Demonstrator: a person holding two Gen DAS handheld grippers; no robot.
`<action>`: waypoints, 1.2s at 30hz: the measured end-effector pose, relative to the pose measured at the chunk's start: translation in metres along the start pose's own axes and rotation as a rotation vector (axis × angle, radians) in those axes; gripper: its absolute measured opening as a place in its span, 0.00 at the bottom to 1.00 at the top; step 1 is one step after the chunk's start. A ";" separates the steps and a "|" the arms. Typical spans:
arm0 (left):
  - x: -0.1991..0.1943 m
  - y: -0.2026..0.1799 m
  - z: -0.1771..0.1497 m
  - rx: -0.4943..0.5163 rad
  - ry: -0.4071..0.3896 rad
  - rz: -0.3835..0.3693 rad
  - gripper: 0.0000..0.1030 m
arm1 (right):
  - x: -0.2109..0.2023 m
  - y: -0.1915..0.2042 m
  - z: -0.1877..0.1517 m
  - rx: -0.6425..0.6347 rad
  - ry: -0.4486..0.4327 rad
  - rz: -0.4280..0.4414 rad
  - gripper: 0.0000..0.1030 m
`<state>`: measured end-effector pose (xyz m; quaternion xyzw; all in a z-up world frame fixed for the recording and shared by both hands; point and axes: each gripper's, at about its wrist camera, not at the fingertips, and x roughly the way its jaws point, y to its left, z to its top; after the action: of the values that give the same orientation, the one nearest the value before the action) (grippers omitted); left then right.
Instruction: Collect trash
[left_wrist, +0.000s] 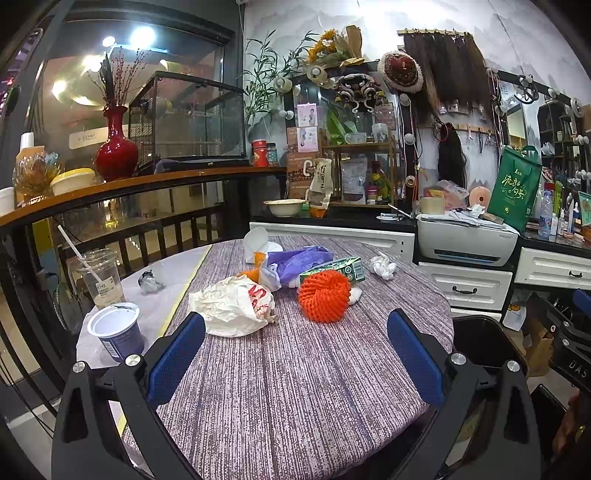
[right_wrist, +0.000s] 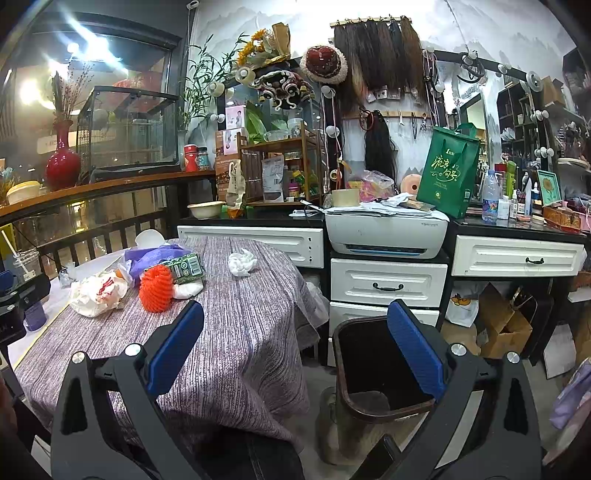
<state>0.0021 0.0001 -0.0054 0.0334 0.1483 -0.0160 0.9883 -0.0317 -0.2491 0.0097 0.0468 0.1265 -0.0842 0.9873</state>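
- Blue-padded fingers of your left gripper (left_wrist: 295, 354) stand wide apart over the near edge of the round table with the purple-grey striped cloth (left_wrist: 295, 387), holding nothing.
- Your right gripper (right_wrist: 295, 354) is likewise spread and empty, straddling the table edge and the dark open-topped waste bin (right_wrist: 354, 369) on the floor just beside the table.
- Trash lies clustered at mid-table: a crumpled white paper wrapper with red print (left_wrist: 232, 306), an orange foam fruit net (left_wrist: 324, 295), a green carton (left_wrist: 334, 268), a purple plastic bag (left_wrist: 295, 258), and, apart to the right, a wadded white tissue (left_wrist: 382, 266).
- On the left rim stand a white-and-blue yoghurt pot (left_wrist: 116, 330) and a clear plastic cup with a straw (left_wrist: 100, 277).
- Take the nearest item first; the wrapper appears closest to the left gripper.
- Centre the pads on the bulk of the wrapper and close fully, as loose paper will likely slip.
- Keep the cup upright when lifting; whether it contains liquid cannot be confirmed.
- Carry each piece clear above the bin rim before releasing.
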 end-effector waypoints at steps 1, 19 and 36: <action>0.000 0.000 0.000 -0.002 -0.001 -0.001 0.95 | 0.000 0.000 0.000 0.000 0.000 0.000 0.95; 0.000 0.000 -0.001 -0.001 0.000 0.000 0.95 | 0.001 0.000 0.001 0.003 0.008 0.002 0.95; 0.000 -0.001 -0.005 0.002 0.010 -0.001 0.95 | 0.002 -0.001 0.001 0.006 0.016 0.003 0.95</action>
<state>0.0010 -0.0008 -0.0104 0.0342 0.1530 -0.0166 0.9875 -0.0299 -0.2502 0.0099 0.0505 0.1340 -0.0829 0.9862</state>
